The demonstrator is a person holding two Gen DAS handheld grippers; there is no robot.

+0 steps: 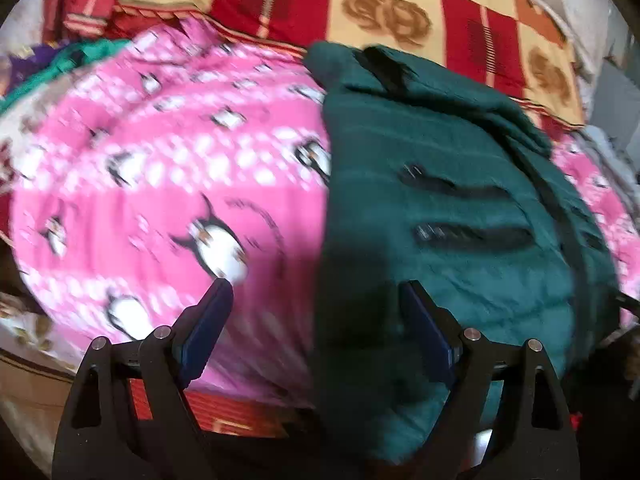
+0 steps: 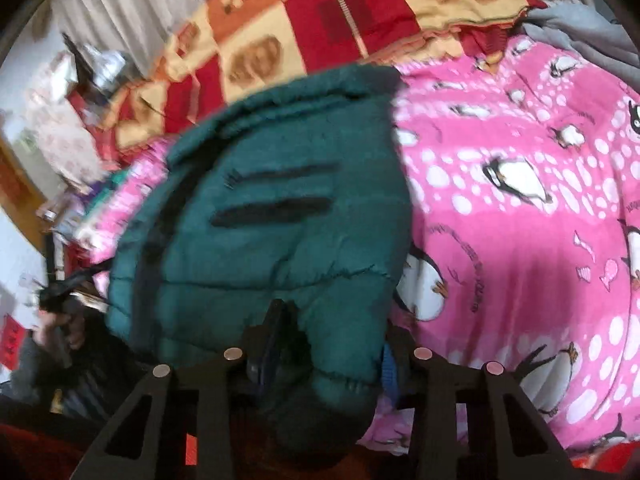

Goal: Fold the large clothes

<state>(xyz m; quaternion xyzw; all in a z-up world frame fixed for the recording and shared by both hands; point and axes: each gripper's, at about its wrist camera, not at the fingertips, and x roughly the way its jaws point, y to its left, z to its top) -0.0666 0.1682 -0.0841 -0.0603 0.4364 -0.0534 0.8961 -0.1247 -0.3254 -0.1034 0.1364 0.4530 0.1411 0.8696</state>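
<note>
A dark green puffer jacket (image 1: 448,216) with two black zip pockets lies folded lengthwise on a pink penguin blanket (image 1: 168,184). My left gripper (image 1: 316,292) is open and empty, hovering over the jacket's left edge near its hem. In the right wrist view the jacket (image 2: 272,224) fills the middle. My right gripper (image 2: 332,344) is shut on the jacket's near hem; the green fabric bulges between and over the fingers, hiding the right fingertip.
The pink blanket (image 2: 520,216) covers a bed with a red, orange and cream patterned quilt (image 1: 392,12) behind. Other clothes (image 1: 60,60) are heaped at the far left. Cluttered furniture (image 2: 60,100) stands left of the bed in the right wrist view.
</note>
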